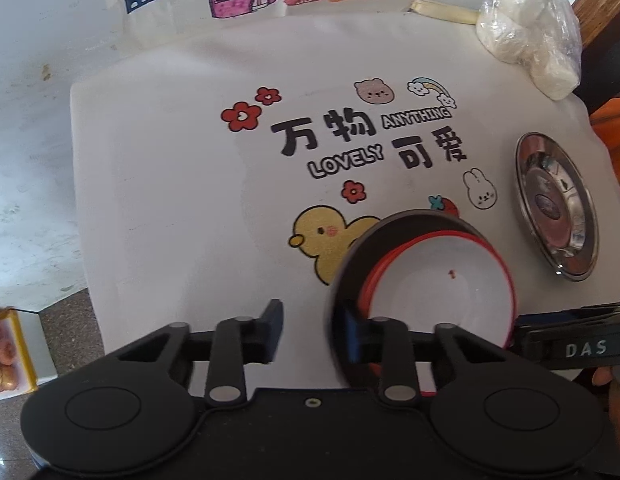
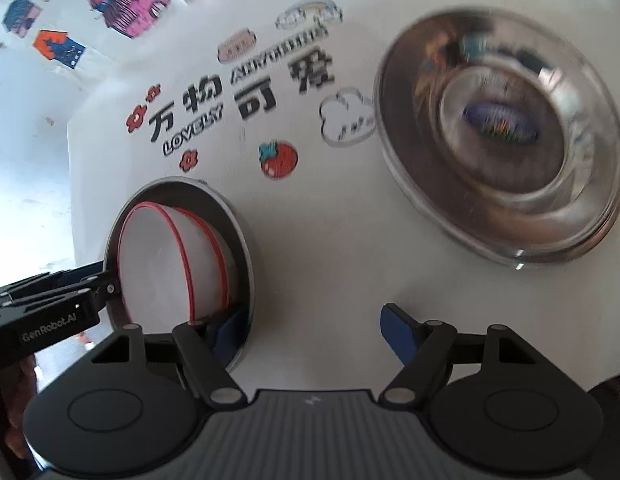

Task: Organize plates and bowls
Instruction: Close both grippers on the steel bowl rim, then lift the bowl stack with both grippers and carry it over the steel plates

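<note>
L tongs (image 1: 310, 320) were set narrow, not shut, pointing steeply down and straddling the near rim of the grey bowl (image 1: 349, 264). One finger was inside the bowl, the other outside at abt 9 o'clock of the rim. A strip of cloth showed btwn the outer pad and the bowl wall, so no firm clamp as far as I could see.

R tongs (image 2: 311, 328) stood wide apart w/ nothing held. Their inner finger sat right at the grey bowl's rim at abt 3 o'clock; touching or just beside, couldn't tell. The outer finger hung over bare cloth.

The grey bowl lay on the printed cloth (image 1: 170, 160) w/ the white bowls (image 1: 437, 292) nested in it. Two red rims showed, so prob. two, leaning to one side rather than seated flat. The steel plates (image 1: 557, 208) were stacked well apart, at abt 3 o'clock in the L view and 1 o'clock in the R view.

Step, as I judged it: bowls already gathered into one nest, both tongs taking the rim from opposite sides to shift or settle it. Next move would need both pairs to pinch squarely on the rim and lift level, else the tilted white bowls could slide. The smooth wall may also slip.

Hard to read: the R view was motion-blurred. The bowl's near edge was hidden under the L tongs' linkage. Plate count was unclear from the rims. A plastic bag (image 1: 529, 32) at 1 o'clock held sth white, contents not made out.
</note>
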`<state>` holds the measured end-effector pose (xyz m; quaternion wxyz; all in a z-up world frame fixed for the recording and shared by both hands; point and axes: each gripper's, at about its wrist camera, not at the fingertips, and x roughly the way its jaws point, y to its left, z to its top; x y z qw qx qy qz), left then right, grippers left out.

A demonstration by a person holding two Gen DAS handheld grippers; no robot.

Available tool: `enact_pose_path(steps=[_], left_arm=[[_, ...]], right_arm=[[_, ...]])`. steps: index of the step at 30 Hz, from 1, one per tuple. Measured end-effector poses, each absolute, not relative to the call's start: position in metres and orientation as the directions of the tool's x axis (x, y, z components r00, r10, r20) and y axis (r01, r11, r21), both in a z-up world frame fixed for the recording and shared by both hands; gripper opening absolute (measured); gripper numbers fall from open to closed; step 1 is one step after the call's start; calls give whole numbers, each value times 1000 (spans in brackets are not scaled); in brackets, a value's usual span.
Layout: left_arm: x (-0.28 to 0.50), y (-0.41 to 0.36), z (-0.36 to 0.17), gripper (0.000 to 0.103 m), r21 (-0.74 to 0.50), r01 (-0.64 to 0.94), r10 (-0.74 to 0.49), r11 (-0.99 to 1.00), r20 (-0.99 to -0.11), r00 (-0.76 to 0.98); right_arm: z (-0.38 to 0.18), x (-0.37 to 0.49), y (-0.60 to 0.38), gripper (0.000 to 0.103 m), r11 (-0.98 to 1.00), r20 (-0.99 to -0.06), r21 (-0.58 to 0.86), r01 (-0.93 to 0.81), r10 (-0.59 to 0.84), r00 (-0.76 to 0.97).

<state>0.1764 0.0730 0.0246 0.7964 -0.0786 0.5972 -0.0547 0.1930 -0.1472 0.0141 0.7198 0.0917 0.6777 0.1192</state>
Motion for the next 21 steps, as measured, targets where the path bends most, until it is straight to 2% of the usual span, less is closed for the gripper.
enact_pose_path(steps=[5, 7, 13, 21], left_arm=[[176, 67, 26, 14, -199, 19, -196, 980, -940, 279], [176, 66, 26, 9, -204, 25, -203, 979, -939, 277], [175, 70, 25, 8, -228, 19, -224, 974, -936, 273], [175, 69, 25, 8, -233, 15, -228, 972, -936, 269]], right_arm=[[16, 193, -142, 73, 956, -955, 284, -73, 289, 65], [17, 191, -140, 64, 952, -950, 292, -91, 300, 92], [23, 185, -133, 37, 933, -928, 308, -187, 338, 157], [23, 184, -126, 35, 932, -931, 283, -225, 323, 167]])
